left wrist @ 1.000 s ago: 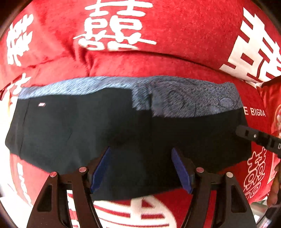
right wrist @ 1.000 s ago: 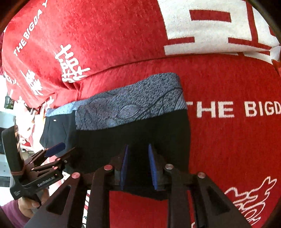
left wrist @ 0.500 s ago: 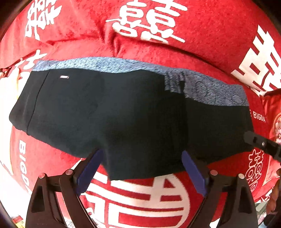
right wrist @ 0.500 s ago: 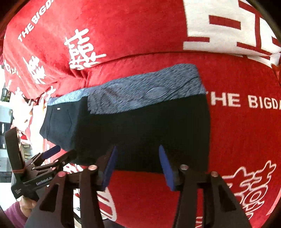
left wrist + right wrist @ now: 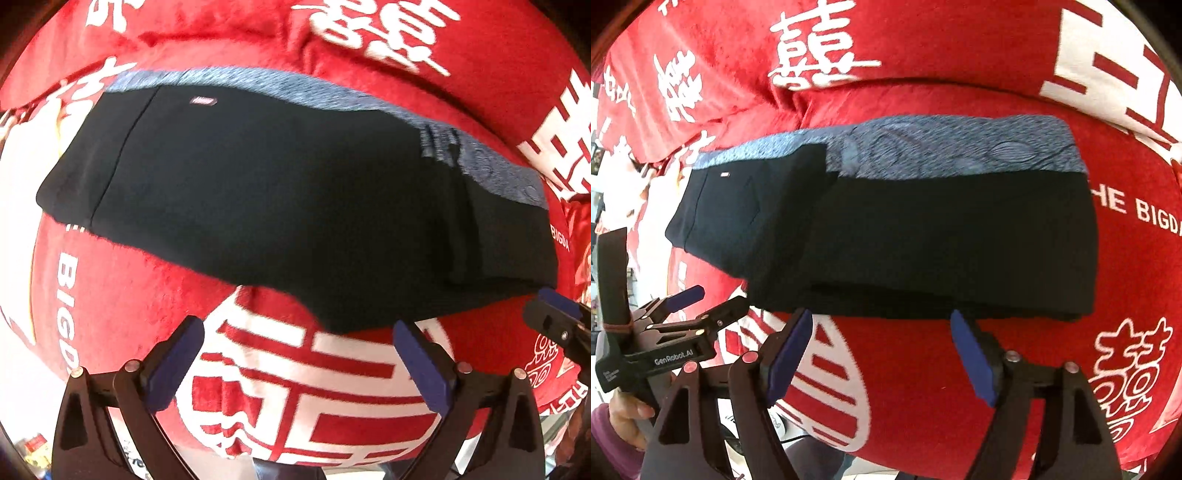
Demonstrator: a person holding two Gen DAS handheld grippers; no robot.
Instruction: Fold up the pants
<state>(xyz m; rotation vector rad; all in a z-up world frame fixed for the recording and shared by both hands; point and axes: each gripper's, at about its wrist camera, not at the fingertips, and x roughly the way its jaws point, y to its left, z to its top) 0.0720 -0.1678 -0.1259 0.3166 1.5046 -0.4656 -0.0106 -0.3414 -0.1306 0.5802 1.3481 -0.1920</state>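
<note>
The red blanket (image 5: 960,369) carries my folded pants (image 5: 923,240), lying flat across its middle. A second ago my right gripper (image 5: 882,354) pinched their near hem; now it and my left gripper (image 5: 295,362) both gape empty, backed just off that hem, so this fold looks finished.

White lettering "HE BIGDA", cut off at the frame edge, is read on the red blanket (image 5: 1145,258) right of the pants (image 5: 923,240). "BIGD" and "BIGDA" are read on it in the left wrist view. Large white Chinese characters are printed across the blanket. "GenRobot.AI" is read on the left gripper (image 5: 705,306) body. The small tag (image 5: 202,100) on the pants is illegible.
</note>
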